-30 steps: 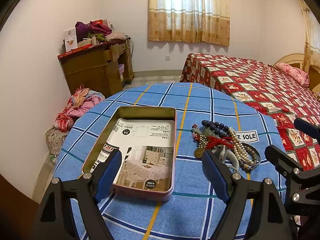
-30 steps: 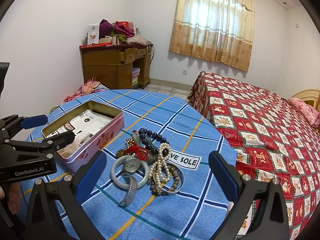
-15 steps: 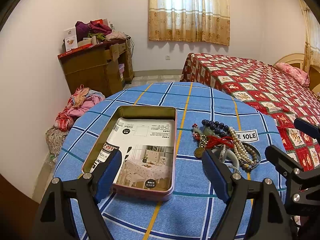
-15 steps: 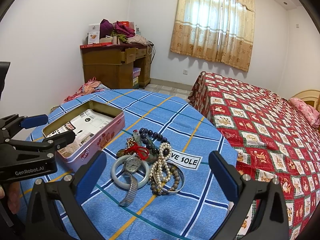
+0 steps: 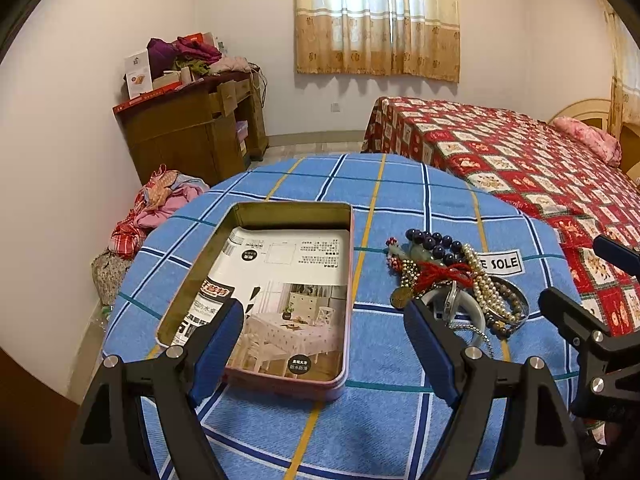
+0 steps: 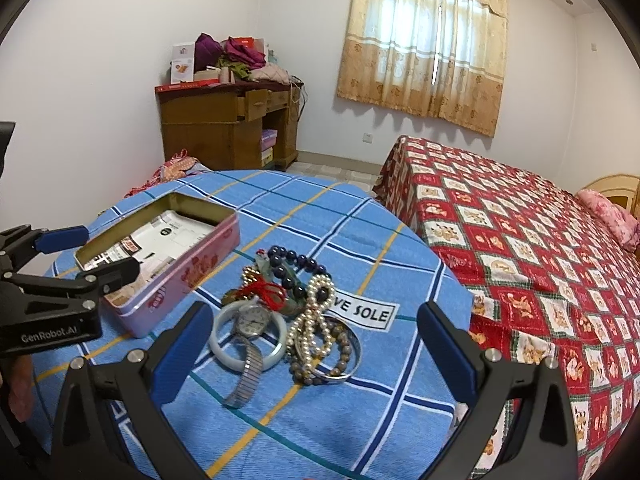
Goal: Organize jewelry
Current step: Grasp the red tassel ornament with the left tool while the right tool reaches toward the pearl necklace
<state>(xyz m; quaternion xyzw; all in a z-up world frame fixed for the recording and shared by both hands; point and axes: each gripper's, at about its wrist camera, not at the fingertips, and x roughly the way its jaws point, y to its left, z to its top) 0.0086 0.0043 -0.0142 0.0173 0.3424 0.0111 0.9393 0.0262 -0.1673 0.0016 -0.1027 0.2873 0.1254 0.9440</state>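
Note:
A pile of jewelry lies on the blue checked tablecloth: a wristwatch on a pale bangle, a pearl strand, dark beads, red cord. It also shows in the left wrist view. An open pink tin lined with a printed sheet sits left of it, also seen in the right wrist view. My left gripper is open and empty over the tin's near end. My right gripper is open and empty, straddling the jewelry from above.
The round table has edges close on all sides. A bed with a red quilt stands to the right. A wooden desk with clutter is at the back left. Clothes lie on the floor.
The right gripper has drifted slightly toward the jewelry. The left gripper holds still.

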